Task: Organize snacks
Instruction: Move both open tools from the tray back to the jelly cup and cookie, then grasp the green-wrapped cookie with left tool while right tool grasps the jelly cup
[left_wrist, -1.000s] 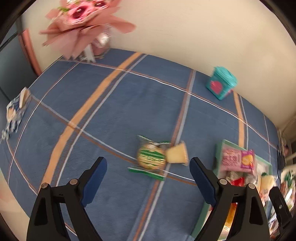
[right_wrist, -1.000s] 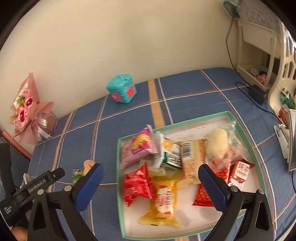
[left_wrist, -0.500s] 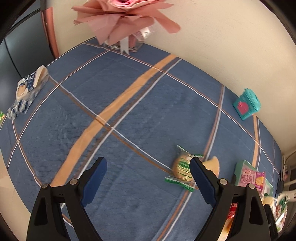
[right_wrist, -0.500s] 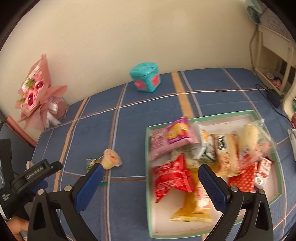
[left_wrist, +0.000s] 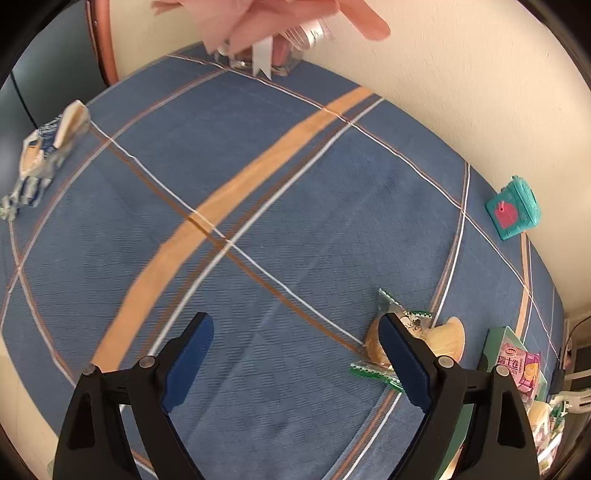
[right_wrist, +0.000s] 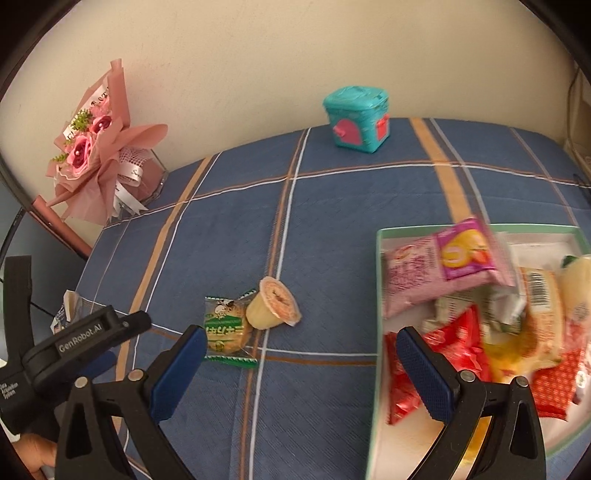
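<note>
At the far left edge of the blue plaid surface (left_wrist: 295, 192) a blue-and-white wrapped snack (left_wrist: 37, 158) has come into the left view, since that camera swung left. The left gripper (left_wrist: 297, 354) hangs with fingers apart, empty. The green-wrapped round cracker (right_wrist: 226, 326) touches the small jelly cup (right_wrist: 273, 304). The right gripper (right_wrist: 301, 373), also apart, moved toward them from the green-rimmed tray (right_wrist: 380, 288); probably they are collected next.

Left gripper (left_wrist: 297, 354) held low and level, jaws spread wide, nothing between the blue pads (left_wrist: 188, 360). Right gripper (right_wrist: 301, 373) likewise wide open and empty, fingers pointing forward. Left gripper body (right_wrist: 70, 350) visible at far left of right wrist view.
</note>
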